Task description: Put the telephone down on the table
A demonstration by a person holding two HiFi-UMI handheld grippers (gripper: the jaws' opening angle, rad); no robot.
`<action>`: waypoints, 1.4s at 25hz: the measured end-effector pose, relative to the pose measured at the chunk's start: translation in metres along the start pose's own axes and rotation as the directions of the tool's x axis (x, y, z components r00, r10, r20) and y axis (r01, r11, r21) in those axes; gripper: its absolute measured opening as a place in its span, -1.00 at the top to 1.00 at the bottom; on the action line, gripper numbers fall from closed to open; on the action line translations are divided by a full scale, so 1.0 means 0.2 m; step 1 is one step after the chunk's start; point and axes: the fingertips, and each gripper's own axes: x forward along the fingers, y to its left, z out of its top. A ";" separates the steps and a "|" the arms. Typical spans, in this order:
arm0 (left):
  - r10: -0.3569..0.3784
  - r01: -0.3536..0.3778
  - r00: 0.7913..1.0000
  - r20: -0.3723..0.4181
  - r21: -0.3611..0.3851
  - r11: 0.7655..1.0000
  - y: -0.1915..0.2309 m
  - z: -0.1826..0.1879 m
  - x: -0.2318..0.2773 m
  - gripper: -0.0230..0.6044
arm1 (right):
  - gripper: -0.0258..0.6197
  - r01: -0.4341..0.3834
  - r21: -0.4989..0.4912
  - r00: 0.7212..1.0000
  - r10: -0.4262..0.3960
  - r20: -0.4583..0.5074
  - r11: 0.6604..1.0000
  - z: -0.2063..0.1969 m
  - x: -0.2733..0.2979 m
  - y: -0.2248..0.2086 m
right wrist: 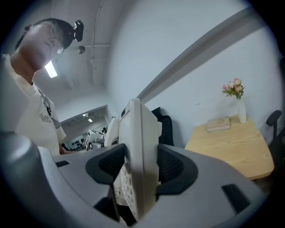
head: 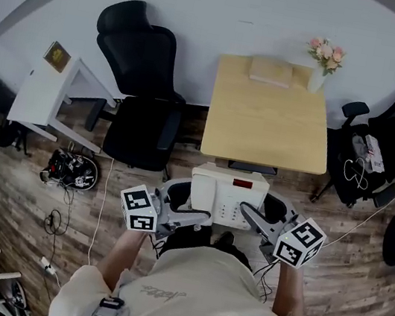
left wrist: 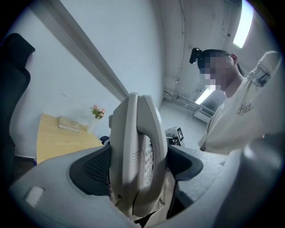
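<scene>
A cream desk telephone [head: 227, 195] with handset and keypad hangs in the air in front of the person, short of the wooden table [head: 268, 120]. My left gripper [head: 197, 217] is shut on its left side, where the handset [left wrist: 136, 156] fills the left gripper view edge-on between the black pads. My right gripper [head: 250, 214] is shut on its right side; the telephone body [right wrist: 138, 164] stands edge-on between the pads in the right gripper view.
On the table's far edge lie a book [head: 271, 71] and a vase of pink flowers [head: 322, 62]. Black office chairs stand left [head: 141, 98] and right [head: 392, 146] of it. A white side table [head: 47, 89] is at left, cables [head: 72, 169] on the wood floor.
</scene>
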 end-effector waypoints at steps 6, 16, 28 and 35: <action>-0.051 0.052 0.999 0.015 -0.020 0.998 0.25 0.12 -0.03 -0.30 | 0.23 0.047 -0.005 0.998 -0.047 -0.042 0.999 0.11 0.21 -0.11; -0.153 0.152 0.988 0.020 0.039 0.988 0.63 0.42 -0.08 -0.30 | 0.23 0.128 -0.052 0.991 -0.129 -0.019 0.990 0.37 0.55 -0.27; -0.210 0.209 0.978 0.023 0.015 0.978 0.94 0.57 -0.10 -0.30 | 0.23 0.185 -0.025 0.983 -0.185 -0.011 0.982 0.48 0.79 -0.44; -0.181 0.182 0.983 0.019 -0.024 0.983 1.05 0.58 -0.04 -0.30 | 0.23 0.171 -0.014 0.985 -0.171 -0.017 0.985 0.50 0.84 -0.56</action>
